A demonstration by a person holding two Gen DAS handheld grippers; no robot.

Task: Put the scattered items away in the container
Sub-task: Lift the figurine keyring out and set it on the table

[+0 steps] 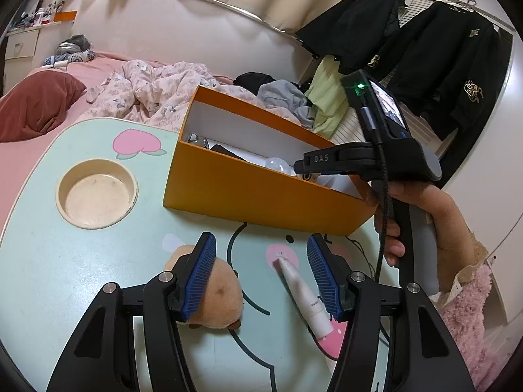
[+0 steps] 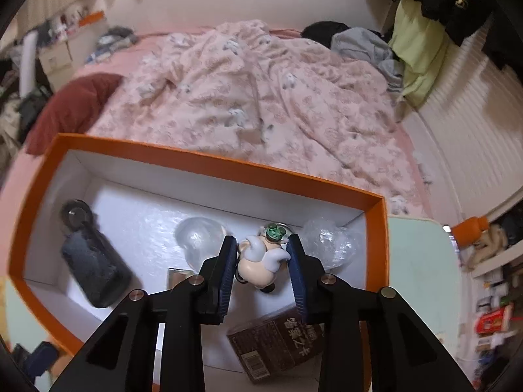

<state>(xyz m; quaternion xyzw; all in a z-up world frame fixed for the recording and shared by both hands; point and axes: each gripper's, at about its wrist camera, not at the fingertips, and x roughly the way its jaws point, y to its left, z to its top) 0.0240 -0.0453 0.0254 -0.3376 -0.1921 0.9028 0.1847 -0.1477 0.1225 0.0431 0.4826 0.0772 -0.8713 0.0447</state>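
An orange box [image 1: 255, 196] with a white inside stands on the mint table [image 1: 65, 277]. My left gripper [image 1: 261, 258] is open above the table; a white tube [image 1: 304, 297] lies between its fingers, near the right one, and a tan plush toy [image 1: 219, 297] lies under the left finger. My right gripper [image 2: 261, 254] hangs inside the box [image 2: 212, 163], jaws partly open around a small cream figurine [image 2: 258, 264] with white wings; whether the pads touch it is unclear. The right gripper's body also shows in the left wrist view [image 1: 369, 160].
The box also holds a dark flask [image 2: 91, 268], two clear globes [image 2: 199, 238], and a brown packet [image 2: 278, 343]. A round cup recess [image 1: 98, 192] is sunk in the table. A bed with a pink quilt [image 2: 261, 98] lies behind. Dark clothes [image 1: 425, 49] hang at right.
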